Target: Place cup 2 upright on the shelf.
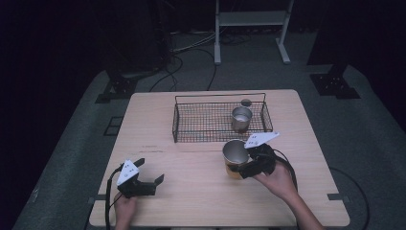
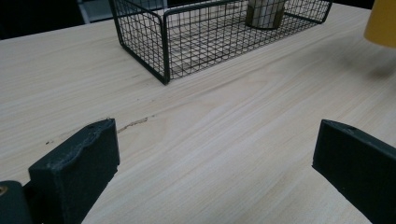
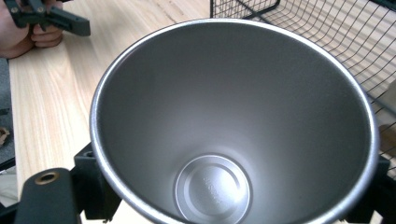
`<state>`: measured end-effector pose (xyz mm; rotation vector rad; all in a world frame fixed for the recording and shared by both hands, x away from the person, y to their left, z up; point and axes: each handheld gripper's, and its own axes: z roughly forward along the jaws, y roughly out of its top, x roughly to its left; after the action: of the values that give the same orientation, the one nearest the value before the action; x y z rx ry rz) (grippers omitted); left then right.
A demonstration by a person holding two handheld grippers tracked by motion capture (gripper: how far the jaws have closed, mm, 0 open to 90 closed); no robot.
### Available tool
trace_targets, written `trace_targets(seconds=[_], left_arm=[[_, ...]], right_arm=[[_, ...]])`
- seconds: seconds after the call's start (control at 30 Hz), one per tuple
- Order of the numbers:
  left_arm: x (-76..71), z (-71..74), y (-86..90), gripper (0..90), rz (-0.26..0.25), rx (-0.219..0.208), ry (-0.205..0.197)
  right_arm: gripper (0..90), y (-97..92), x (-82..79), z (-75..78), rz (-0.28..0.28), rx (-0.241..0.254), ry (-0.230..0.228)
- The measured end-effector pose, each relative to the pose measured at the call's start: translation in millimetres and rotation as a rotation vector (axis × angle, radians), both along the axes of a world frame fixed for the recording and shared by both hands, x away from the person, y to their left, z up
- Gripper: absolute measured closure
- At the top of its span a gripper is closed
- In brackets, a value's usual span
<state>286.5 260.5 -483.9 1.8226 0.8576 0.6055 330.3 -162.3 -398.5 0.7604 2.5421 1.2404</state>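
Note:
A steel cup [image 1: 234,154] with a yellow outside is held upright just above the table, in front of the wire basket [image 1: 191,125]. My right gripper [image 1: 245,168] is shut on its wall from the right side. In the right gripper view the cup's shiny inside [image 3: 224,107] sits between the black jaws. A second steel cup [image 1: 241,118] stands upright inside the basket, at its right end. My left gripper [image 1: 149,181] rests at the table's front left, open, with nothing between its jaws [image 2: 215,163]. The yellow cup [image 2: 384,22] shows at the upper right of the left gripper view.
The light wooden table [image 1: 191,201] carries the black wire basket [image 2: 163,51] at its far middle. A small dark round disc [image 1: 246,102] lies behind the basket. A white frame [image 1: 251,19] and cables lie on the floor beyond the table.

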Motion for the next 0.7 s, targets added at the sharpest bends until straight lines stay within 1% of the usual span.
trace_targets(seconds=[0.17, 0.33, 0.4, 0.5, 0.57, 0.7], left_arm=[[-0.1, -0.1, -0.3, 0.0, 0.001, -0.003, 0.001], [0.3, 0.1, -0.1, 0.0, -0.002, 0.003, 0.0], [0.2, -0.1, -0.2, 0.0, -0.002, 0.002, -0.001], [0.3, -0.1, -0.2, 0.0, -0.002, 0.001, -0.001], [0.3, -0.1, -0.2, 0.0, -0.002, 0.002, -0.002], [0.3, -0.1, -0.1, 0.0, -0.001, 0.001, -0.001]], right_arm=[[14.5, 0.2, 10.7, 12.6, 0.003, -0.005, -0.001], [14.5, 0.9, 19.4, 23.1, 0.002, -0.003, -0.003], [14.5, 1.8, 21.9, 26.4, 0.003, -0.003, -0.013], [14.5, 4.4, 25.6, 30.5, 0.007, -0.018, -0.008], [14.5, 6.2, 28.5, 33.1, 0.01, -0.02, -0.015], [14.5, 9.7, 35.6, 37.6, 0.01, -0.025, -0.007]])
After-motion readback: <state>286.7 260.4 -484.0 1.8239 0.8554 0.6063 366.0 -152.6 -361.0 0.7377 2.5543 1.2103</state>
